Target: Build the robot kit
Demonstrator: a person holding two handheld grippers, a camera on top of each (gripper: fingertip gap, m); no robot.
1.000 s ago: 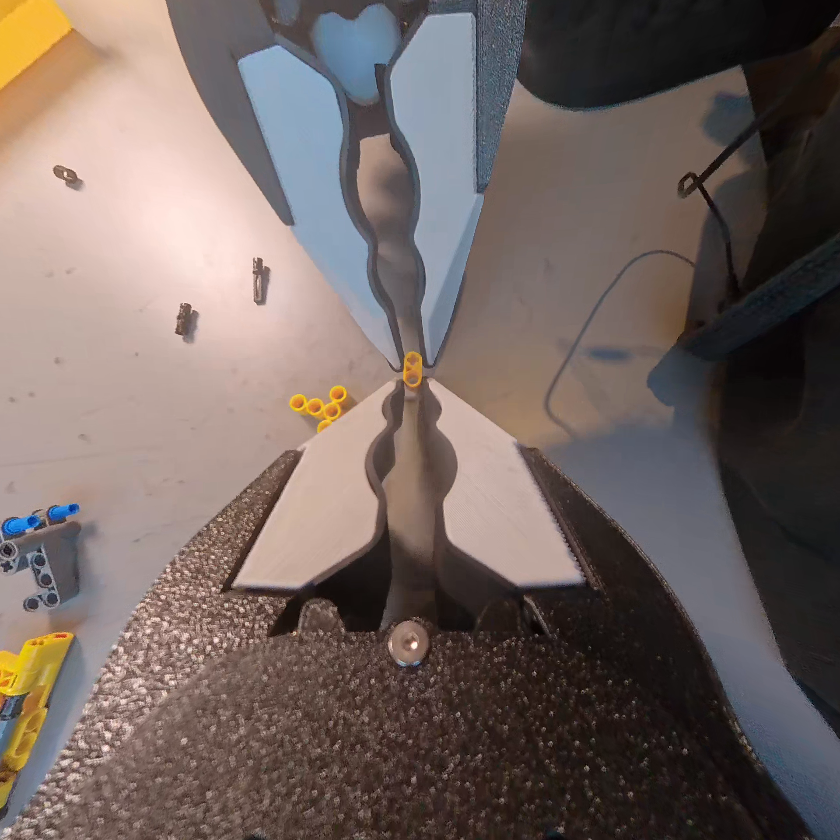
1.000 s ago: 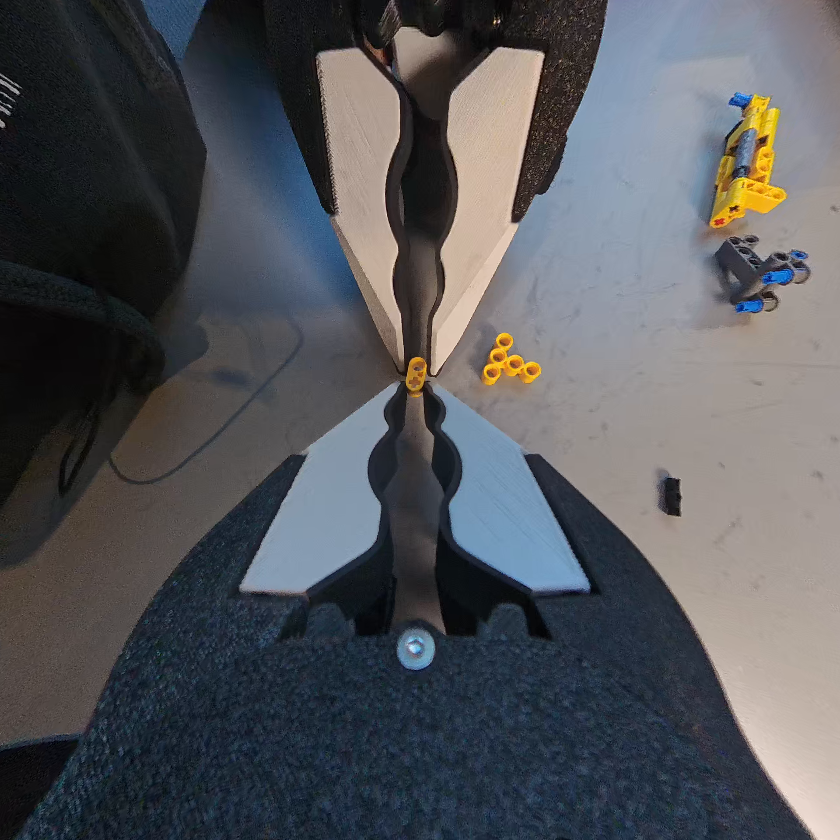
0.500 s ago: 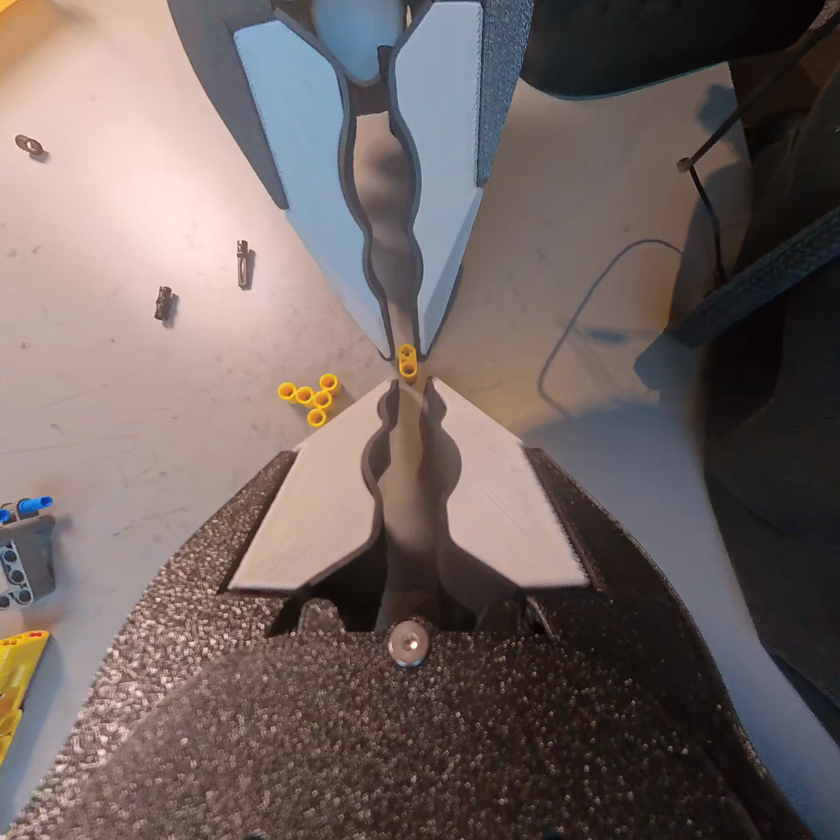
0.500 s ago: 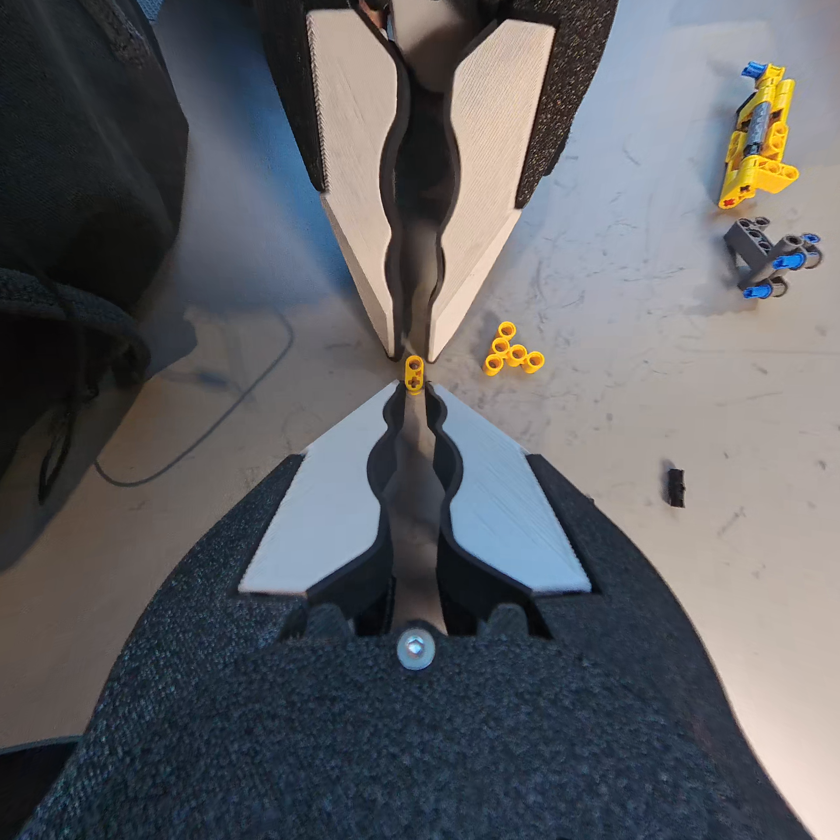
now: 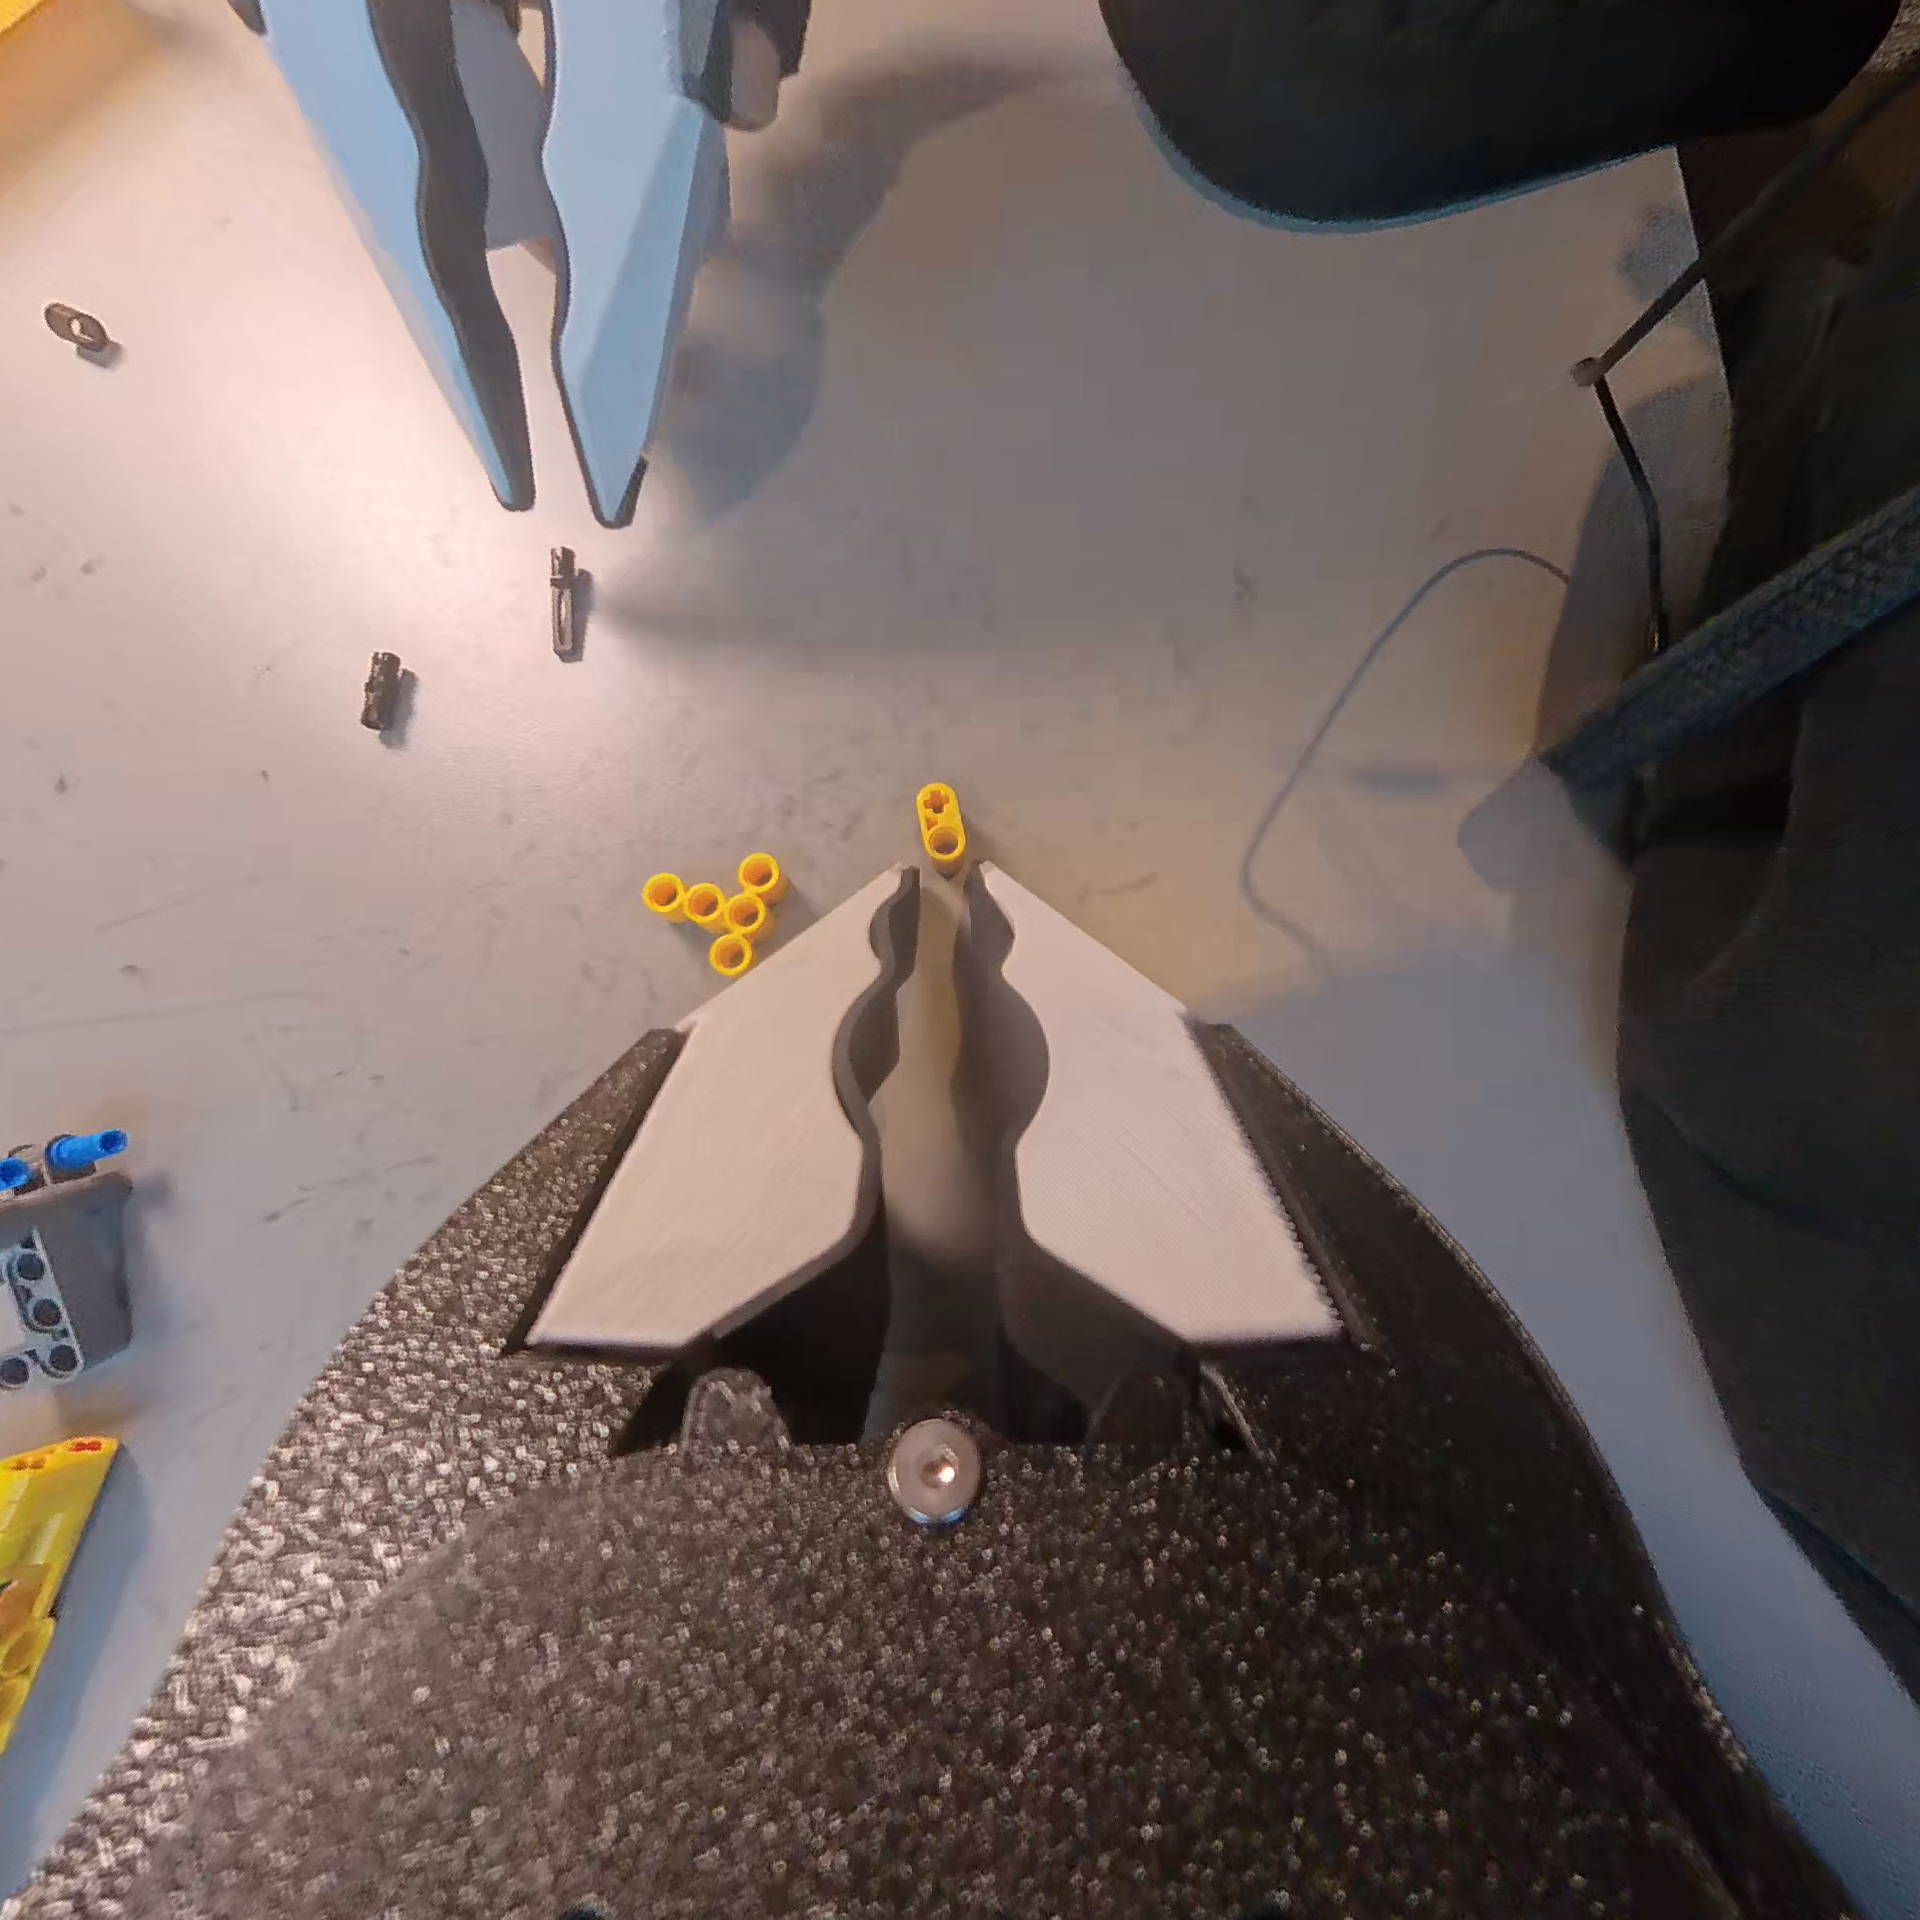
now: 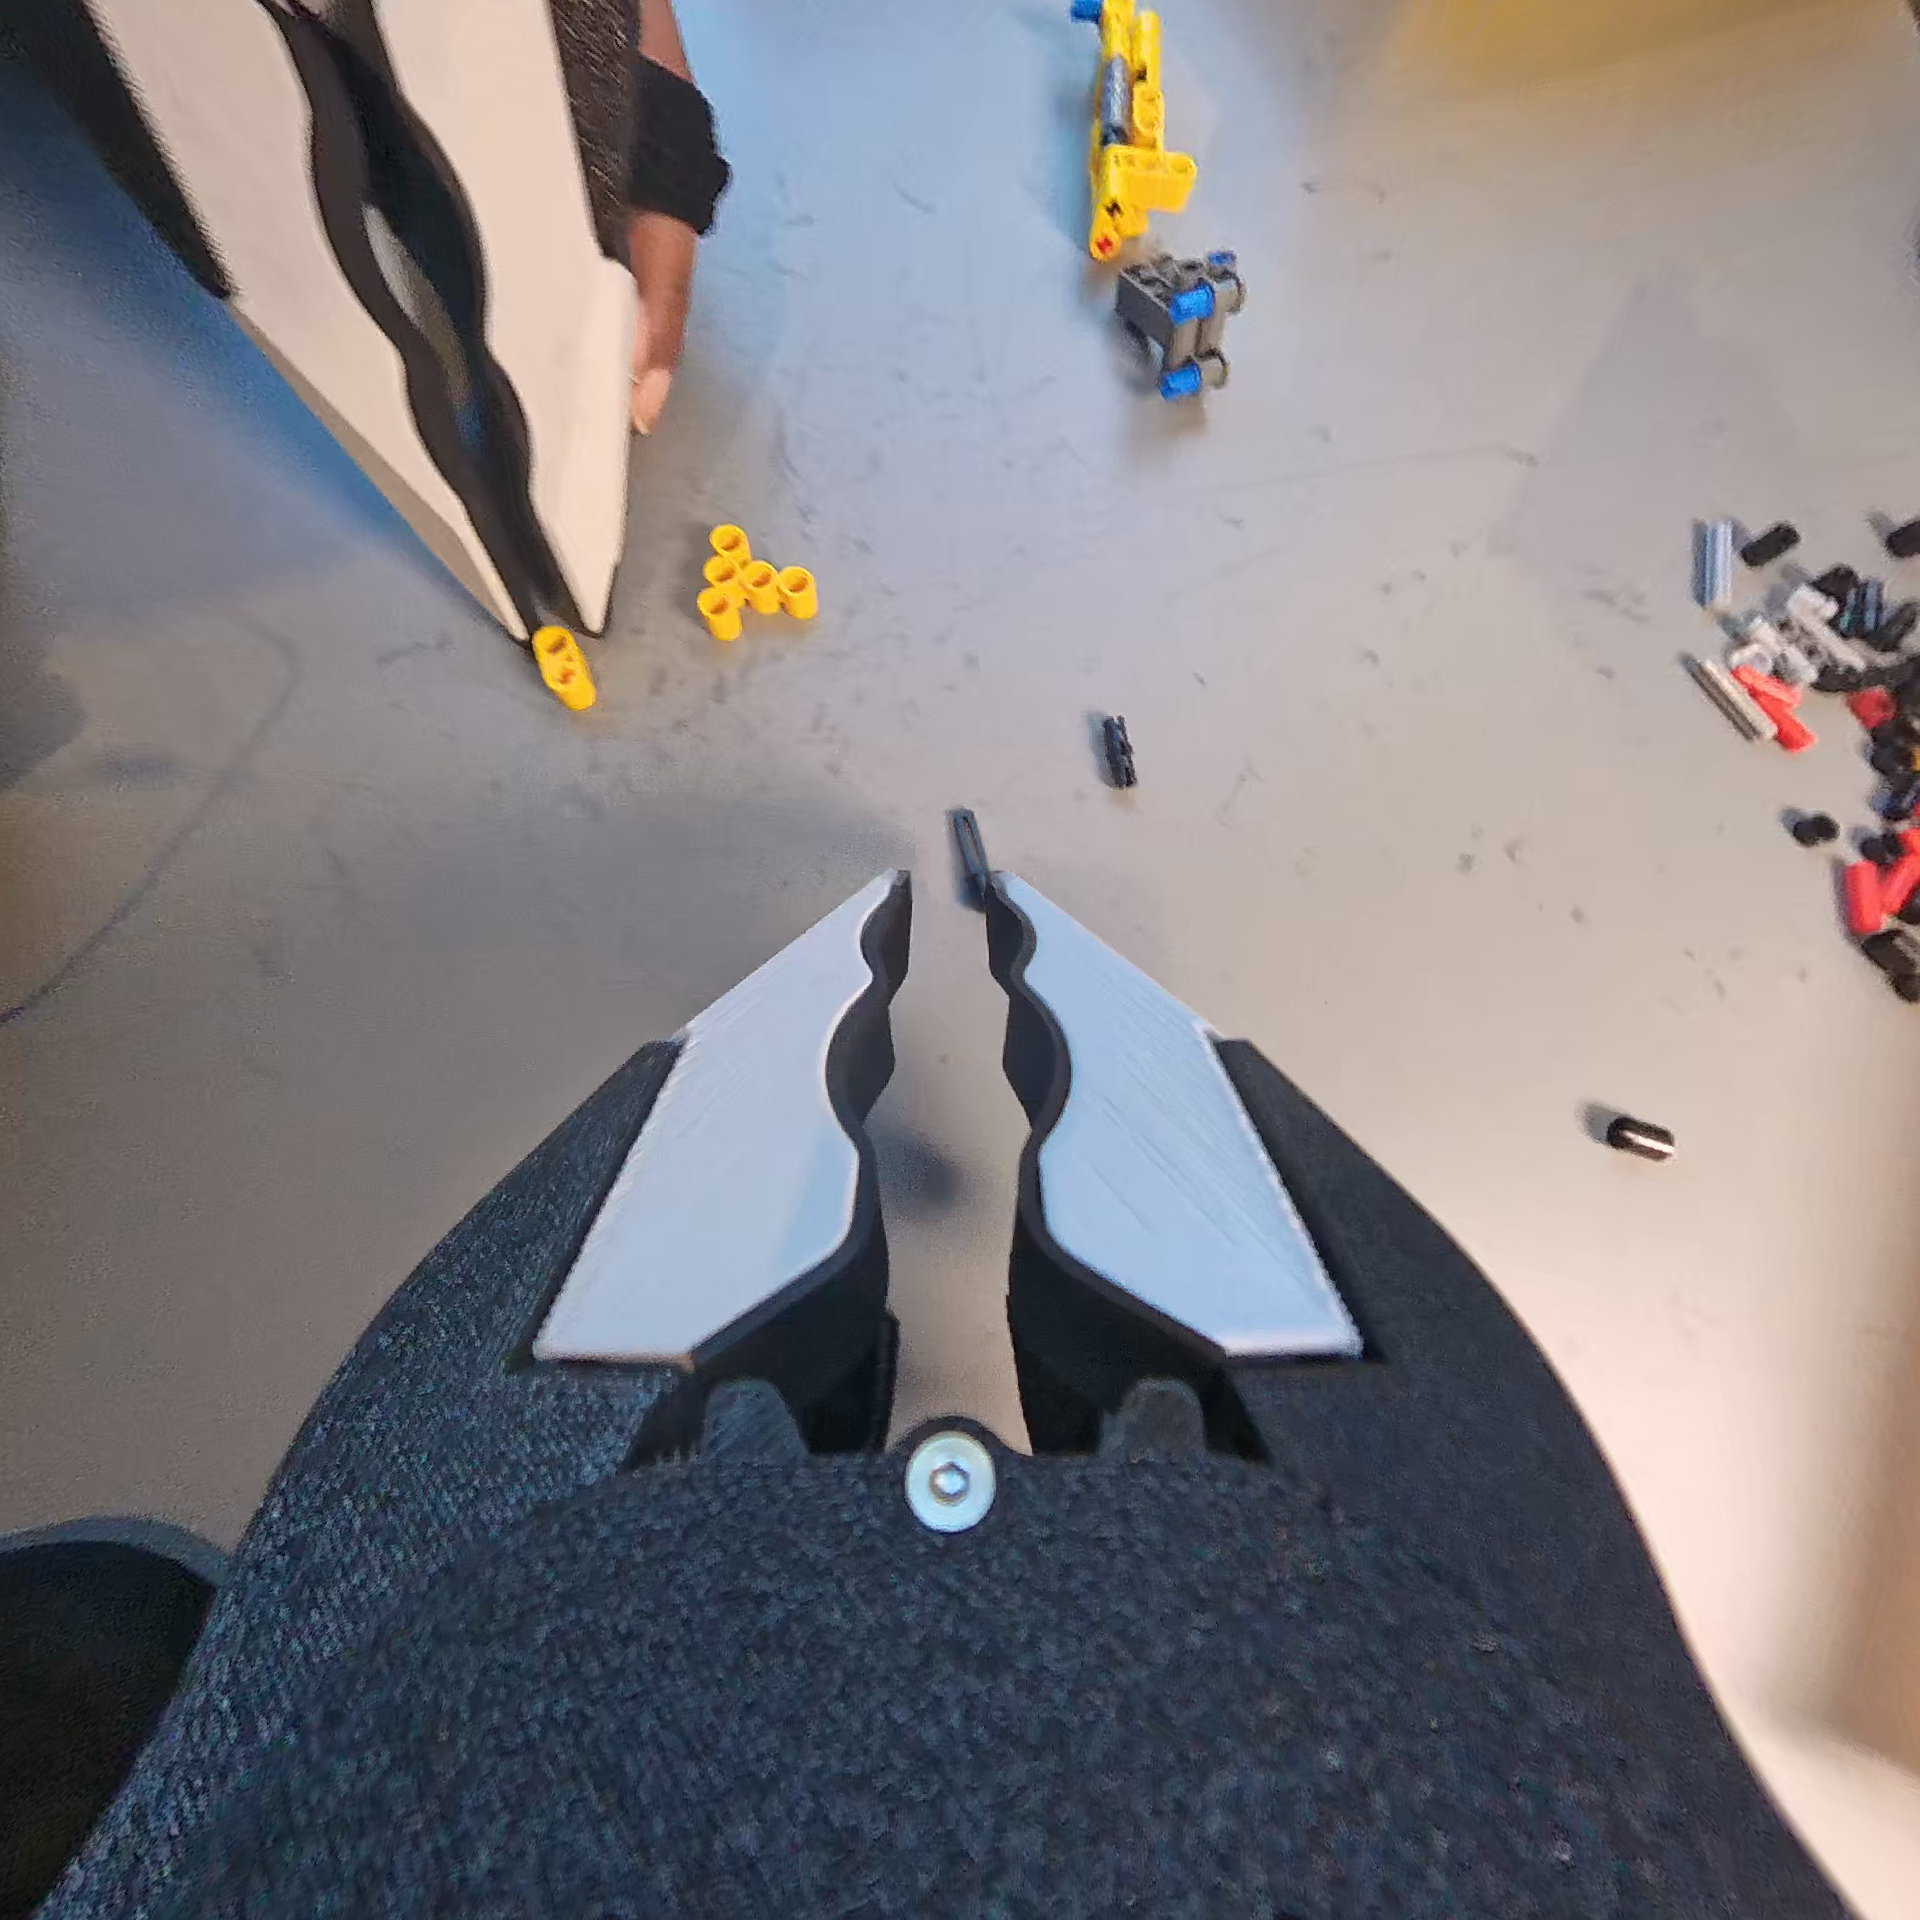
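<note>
My left gripper (image 5: pixel 943 883) is shut on a small yellow two-hole connector (image 5: pixel 940 821), gripped at its near end just above the grey table (image 5: pixel 1039 520). In the right wrist view this gripper (image 6: pixel 556 623) shows at the upper left with the connector (image 6: pixel 563 665) at its tips. My right gripper (image 6: pixel 948 883) is open and empty, low over the table. A thin black pin (image 6: pixel 966 847) lies just ahead of its right fingertip. In the left wrist view the right gripper (image 5: pixel 569 509) hangs above that pin (image 5: pixel 564 603). A yellow T-shaped piece (image 5: pixel 727 909) lies beside the left fingers.
A second black pin (image 6: pixel 1119 748) and a third (image 6: pixel 1636 1135) lie nearby. A yellow assembly (image 6: pixel 1132 125) and a grey one with blue pins (image 6: pixel 1179 312) sit farther off. A pile of small parts (image 6: pixel 1829 686) lies right. A dark bag (image 5: pixel 1766 935) and thin cable (image 5: pixel 1309 748) flank the left gripper. My hands' fingertips stand some 11 cm from each other. The yellow T-shaped piece (image 5: pixel 727 909) is about 4 cm from my left fingertips. It turns up in the right wrist view (image 6: pixel 736 576) as well.
Both grippers held the yellow connector tip to tip. The right gripper let go, opened and moved away to the black pin. The left gripper still holds the connector.
</note>
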